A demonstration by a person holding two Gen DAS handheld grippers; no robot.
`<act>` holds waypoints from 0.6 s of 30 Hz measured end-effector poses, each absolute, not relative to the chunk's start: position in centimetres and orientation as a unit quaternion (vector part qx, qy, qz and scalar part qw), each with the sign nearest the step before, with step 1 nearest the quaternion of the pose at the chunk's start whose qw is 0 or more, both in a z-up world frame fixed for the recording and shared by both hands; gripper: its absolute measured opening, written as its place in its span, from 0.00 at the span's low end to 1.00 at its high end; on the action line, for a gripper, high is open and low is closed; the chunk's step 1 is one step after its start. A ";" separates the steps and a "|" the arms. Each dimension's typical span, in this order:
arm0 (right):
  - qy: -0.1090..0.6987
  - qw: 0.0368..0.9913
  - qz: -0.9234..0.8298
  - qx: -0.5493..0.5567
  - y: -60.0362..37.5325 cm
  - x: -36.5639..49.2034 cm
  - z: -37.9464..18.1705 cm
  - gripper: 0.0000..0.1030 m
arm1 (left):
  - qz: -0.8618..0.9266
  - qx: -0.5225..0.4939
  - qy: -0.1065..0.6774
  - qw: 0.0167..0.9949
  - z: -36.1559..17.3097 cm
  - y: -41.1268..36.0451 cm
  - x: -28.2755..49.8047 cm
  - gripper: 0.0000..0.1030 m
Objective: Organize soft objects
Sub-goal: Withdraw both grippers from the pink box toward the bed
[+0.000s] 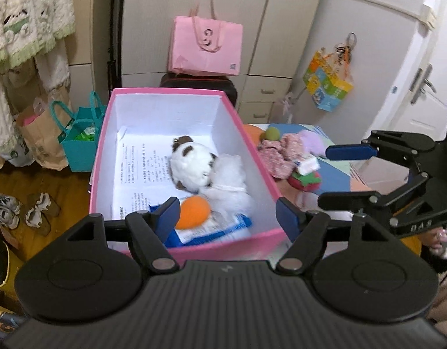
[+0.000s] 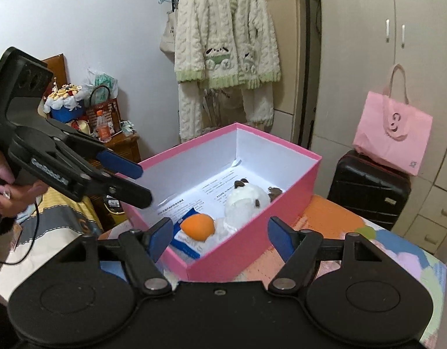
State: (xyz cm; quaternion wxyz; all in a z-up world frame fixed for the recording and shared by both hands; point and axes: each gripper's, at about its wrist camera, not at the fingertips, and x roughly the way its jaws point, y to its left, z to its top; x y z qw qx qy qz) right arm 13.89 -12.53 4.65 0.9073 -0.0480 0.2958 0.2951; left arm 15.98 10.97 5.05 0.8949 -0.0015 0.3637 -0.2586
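- Pink tote bag [image 1: 206, 48] far centre, sits on black suitcase [image 2: 368, 187], in front of cream wardrobe [image 1: 252, 14].
- White & green knit cardigan [image 2: 227, 37] hangs on hanger, far wall.
- Teal bag [image 1: 78, 142] on wood floor [image 1: 63, 186], left of box; brown paper bag [image 1: 38, 136] just beside it, further left.
- 2 pairs of shoes [image 1: 19, 212] on floor, near left.
- Colourful printed bag [image 1: 328, 84] hangs at right by white door [image 1: 427, 72].
- Wood nightstand [image 2: 124, 145] far left w/ orange-cap bottle [image 2: 102, 126], checked basket [image 2: 104, 110].
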 end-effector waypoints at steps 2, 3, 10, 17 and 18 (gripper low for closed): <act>0.290 0.912 0.286 -0.055 -13.2 12.6 5.1 0.75 | -0.263 0.005 0.359 0.895 5.6 10.6 14.9 0.71; 0.287 0.914 0.280 -0.060 -13.6 11.8 5.3 0.75 | -0.265 0.011 0.354 0.897 6.0 10.4 14.2 0.72; 0.269 0.930 0.237 -0.079 -17.0 7.6 6.0 0.77 | -0.287 0.043 0.325 0.900 7.7 8.3 10.6 0.75; 0.264 0.941 0.206 -0.045 -20.6 5.3 5.9 0.78 | -0.318 0.062 0.321 0.890 7.2 4.5 8.6 0.75; 0.263 0.942 0.203 -0.042 -21.0 5.0 5.8 0.79 | -0.321 0.063 0.321 0.889 7.1 4.1 8.4 0.75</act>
